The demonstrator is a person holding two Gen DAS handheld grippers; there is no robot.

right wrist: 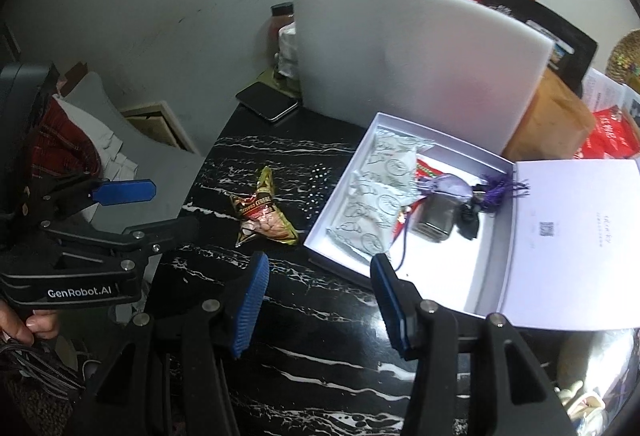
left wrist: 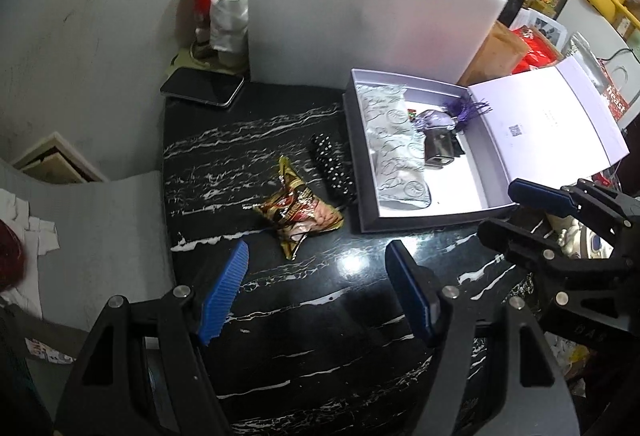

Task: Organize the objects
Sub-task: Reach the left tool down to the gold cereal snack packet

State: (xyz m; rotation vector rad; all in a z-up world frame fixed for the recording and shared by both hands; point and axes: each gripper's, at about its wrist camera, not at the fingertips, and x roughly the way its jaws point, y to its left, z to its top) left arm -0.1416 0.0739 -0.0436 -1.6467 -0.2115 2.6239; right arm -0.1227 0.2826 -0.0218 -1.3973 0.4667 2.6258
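A gold-and-red snack packet (left wrist: 298,210) (right wrist: 264,214) lies on the black marble table (left wrist: 280,336), beside a black white-dotted pouch (left wrist: 332,166) (right wrist: 320,178). To their right an open lilac box (left wrist: 472,210) (right wrist: 486,298) holds white patterned packs (left wrist: 394,140) (right wrist: 374,192), a purple tasselled sachet (left wrist: 436,118) (right wrist: 452,186) and a small dark case (left wrist: 438,150) (right wrist: 436,220). My left gripper (left wrist: 316,296) hovers open just short of the snack packet, nothing between its fingers. My right gripper (right wrist: 318,306) stands open near the box's front corner, also with nothing in it.
A white foam board (left wrist: 360,16) (right wrist: 416,56) stands behind the box. A phone (left wrist: 202,86) (right wrist: 268,102), a jar (left wrist: 206,0) and a wrapped container sit at the back left. Bags and red packets crowd the right. A grey seat (left wrist: 100,236) lies left of the table. A hand (right wrist: 30,324) grips the left tool.
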